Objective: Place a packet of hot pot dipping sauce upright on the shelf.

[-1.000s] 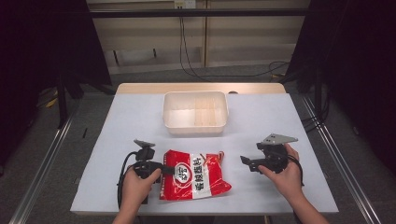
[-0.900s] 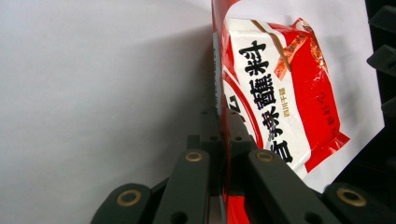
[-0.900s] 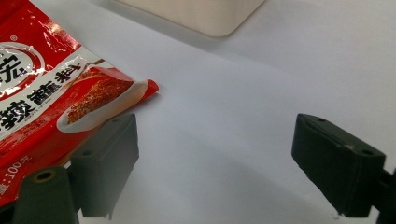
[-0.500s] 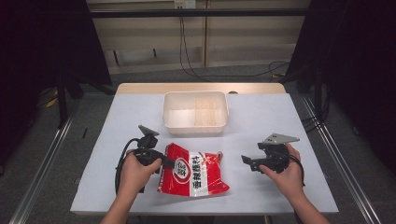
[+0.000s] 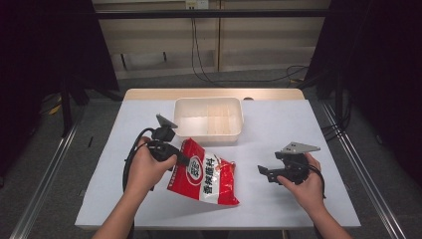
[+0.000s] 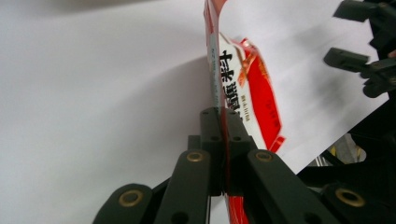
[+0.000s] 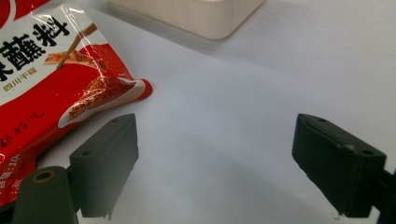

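Two fingers of your left gripper (image 5: 180, 160) pinch the red seasoning packet (image 5: 205, 173) by its edge, tilting it above the tabletop (image 5: 278, 129) near the white tray (image 5: 209, 118), while your right gripper (image 7: 215, 163) waits wide apart.

Lab recording bay, by my read: white tabletop (image 5: 278, 124) boxed in by black curtains (image 5: 45, 64) left and right, floor rails (image 5: 47, 174), loose cables (image 5: 209, 64) at the far wall.

Red packet (image 5: 205, 175): glossy crinkled plastic film, catching glare. Tub (image 5: 209, 118): smooth cream plastic, matt; table (image 5: 278, 129) top: smooth matt white. Right gripper (image 7: 215, 158) jaws: matt black plastic with a slightly grainy face.
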{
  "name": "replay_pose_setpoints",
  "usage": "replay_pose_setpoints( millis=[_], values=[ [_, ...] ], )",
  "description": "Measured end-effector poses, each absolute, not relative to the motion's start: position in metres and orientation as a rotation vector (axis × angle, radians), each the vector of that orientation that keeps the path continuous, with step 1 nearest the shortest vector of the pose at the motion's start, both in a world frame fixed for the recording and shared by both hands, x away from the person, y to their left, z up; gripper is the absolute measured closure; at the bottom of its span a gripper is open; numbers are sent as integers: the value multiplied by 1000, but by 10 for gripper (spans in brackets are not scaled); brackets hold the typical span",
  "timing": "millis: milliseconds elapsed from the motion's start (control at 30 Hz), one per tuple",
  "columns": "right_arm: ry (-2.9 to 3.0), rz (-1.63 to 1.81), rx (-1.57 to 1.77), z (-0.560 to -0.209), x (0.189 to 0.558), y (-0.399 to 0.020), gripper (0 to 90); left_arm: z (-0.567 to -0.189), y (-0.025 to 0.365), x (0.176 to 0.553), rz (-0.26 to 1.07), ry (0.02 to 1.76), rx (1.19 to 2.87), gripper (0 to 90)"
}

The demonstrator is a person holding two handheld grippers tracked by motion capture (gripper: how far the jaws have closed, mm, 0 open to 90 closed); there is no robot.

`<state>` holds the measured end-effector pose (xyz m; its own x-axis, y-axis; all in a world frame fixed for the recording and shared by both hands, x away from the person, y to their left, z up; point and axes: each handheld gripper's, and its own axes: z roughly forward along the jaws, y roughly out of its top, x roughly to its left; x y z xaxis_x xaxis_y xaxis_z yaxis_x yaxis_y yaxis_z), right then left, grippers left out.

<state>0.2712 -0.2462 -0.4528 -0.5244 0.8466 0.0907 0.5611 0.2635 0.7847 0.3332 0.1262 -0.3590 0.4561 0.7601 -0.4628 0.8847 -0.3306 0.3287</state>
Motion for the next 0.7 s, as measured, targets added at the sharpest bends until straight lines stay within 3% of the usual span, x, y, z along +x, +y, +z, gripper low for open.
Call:
replay_pose_setpoints(
  millis=[700],
  values=[
    [2187, 1156, 1273, -451, 269, -248, 141, -302, 100, 330, -186, 1169, 2238, 900]
  ],
)
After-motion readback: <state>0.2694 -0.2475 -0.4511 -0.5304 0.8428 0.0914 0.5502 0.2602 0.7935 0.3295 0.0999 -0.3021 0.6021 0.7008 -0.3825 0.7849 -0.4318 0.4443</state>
